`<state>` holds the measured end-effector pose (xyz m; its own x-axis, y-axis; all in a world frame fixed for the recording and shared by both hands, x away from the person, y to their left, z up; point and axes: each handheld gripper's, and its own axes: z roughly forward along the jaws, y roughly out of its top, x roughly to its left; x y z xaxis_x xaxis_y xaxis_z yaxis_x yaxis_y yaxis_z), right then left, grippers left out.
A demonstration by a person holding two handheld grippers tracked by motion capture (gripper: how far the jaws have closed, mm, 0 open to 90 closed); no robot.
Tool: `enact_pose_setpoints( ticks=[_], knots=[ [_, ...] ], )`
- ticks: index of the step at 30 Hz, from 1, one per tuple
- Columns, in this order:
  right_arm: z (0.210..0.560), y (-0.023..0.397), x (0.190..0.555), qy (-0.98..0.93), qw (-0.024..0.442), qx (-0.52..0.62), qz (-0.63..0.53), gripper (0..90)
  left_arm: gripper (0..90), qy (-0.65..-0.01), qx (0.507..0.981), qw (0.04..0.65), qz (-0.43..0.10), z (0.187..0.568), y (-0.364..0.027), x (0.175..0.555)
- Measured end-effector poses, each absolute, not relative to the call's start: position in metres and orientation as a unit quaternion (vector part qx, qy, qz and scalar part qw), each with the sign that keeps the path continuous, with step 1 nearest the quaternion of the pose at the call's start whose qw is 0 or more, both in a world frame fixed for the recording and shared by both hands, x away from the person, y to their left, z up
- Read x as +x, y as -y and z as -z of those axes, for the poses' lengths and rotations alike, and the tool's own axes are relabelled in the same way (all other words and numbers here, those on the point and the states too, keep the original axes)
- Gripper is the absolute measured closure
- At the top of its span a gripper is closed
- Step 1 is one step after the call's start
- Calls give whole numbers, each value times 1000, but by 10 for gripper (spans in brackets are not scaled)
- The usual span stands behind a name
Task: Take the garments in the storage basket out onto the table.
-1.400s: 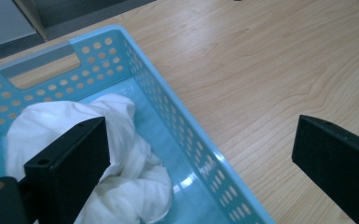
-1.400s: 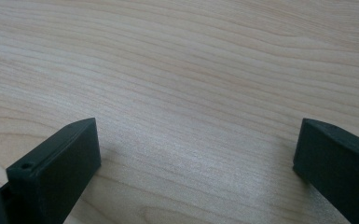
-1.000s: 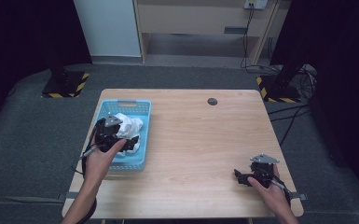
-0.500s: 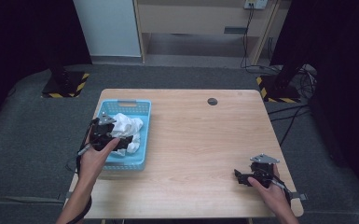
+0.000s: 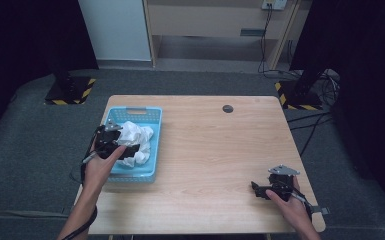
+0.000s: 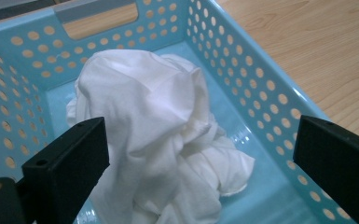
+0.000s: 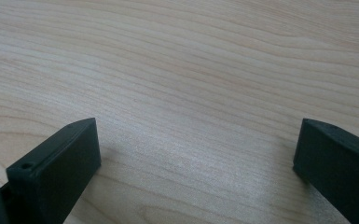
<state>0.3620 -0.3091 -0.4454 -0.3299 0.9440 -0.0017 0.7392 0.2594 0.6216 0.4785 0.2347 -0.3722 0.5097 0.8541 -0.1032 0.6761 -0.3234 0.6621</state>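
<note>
A crumpled white cloth (image 5: 136, 140) (image 6: 158, 135) lies bunched inside a light blue perforated basket (image 5: 130, 114) (image 6: 242, 74) at the table's left side. My left gripper (image 5: 122, 149) (image 6: 200, 163) hovers over the near half of the basket, open, its two black jaws standing wide on either side of the cloth without touching it. My right gripper (image 5: 256, 189) (image 7: 196, 154) rests low on the bare wood near the table's front right corner, open, with nothing between its jaws.
The wooden table (image 5: 215, 145) has a small dark round hole cover (image 5: 227, 108) near its far edge. Beyond it stand a white cabinet (image 5: 115, 30) and a shelf unit. Dark stand bases with yellow-black tape (image 5: 70, 92) sit on the grey floor.
My left gripper has drawn back toward the near end of the basket and shifted slightly left. The cloth stays in the basket. The right gripper has not moved.
</note>
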Motion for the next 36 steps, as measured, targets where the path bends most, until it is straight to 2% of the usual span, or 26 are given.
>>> enact_pose_setpoints(
  ticks=[36],
  knots=[
    [445,310,362,-772,190,544,-269,3,23,-501,802,310,-96,407,-238,517]
  ],
)
